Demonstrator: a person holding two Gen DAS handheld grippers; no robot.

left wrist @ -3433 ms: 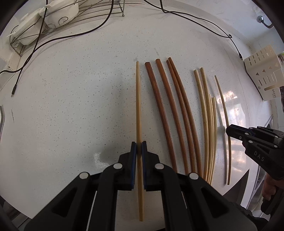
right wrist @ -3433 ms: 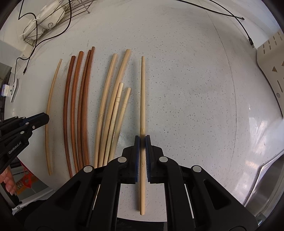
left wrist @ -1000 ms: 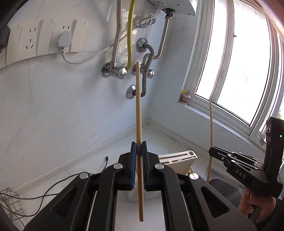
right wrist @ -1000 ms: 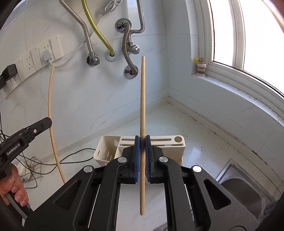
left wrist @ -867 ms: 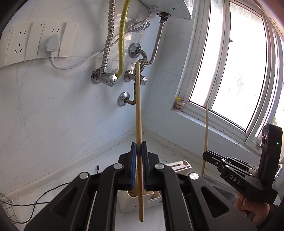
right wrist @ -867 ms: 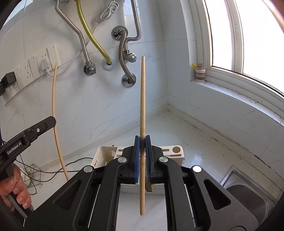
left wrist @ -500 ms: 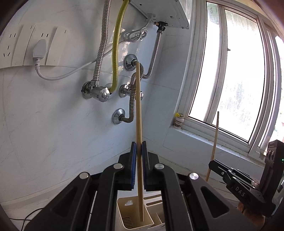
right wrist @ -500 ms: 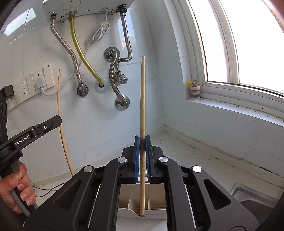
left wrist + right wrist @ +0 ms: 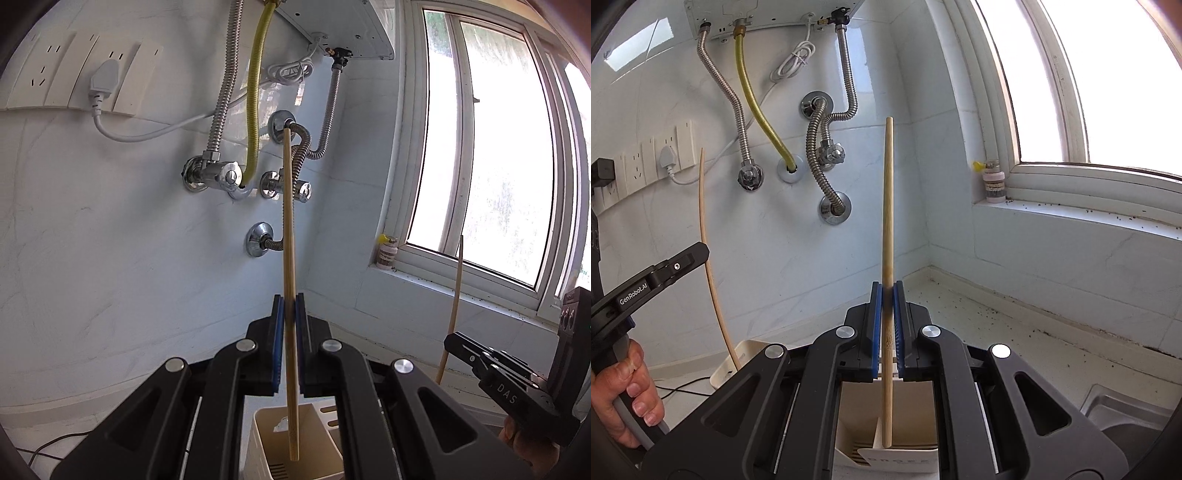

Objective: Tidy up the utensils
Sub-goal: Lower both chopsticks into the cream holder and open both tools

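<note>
Mid-delivery: left gripper (image 9: 290, 317) clamped on a pale chopstick (image 9: 289, 258), right gripper (image 9: 887, 306) clamped on another chopstick (image 9: 887, 221), both held upright with lower tips inside the cream holder (image 9: 905, 446) on the worktop. Next, probably: lower further, then part the fingers.

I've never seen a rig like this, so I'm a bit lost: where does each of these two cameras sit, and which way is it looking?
Left wrist: sits on the left gripper, looking along its fingers at the wall pipes; its chopstick stands upright; right gripper at the right edge.
Right wrist: sits on the right gripper, facing the same wall and window; a hand with the left gripper shows on the left.
Shared: pipes, cream holder, both chopsticks.
</note>
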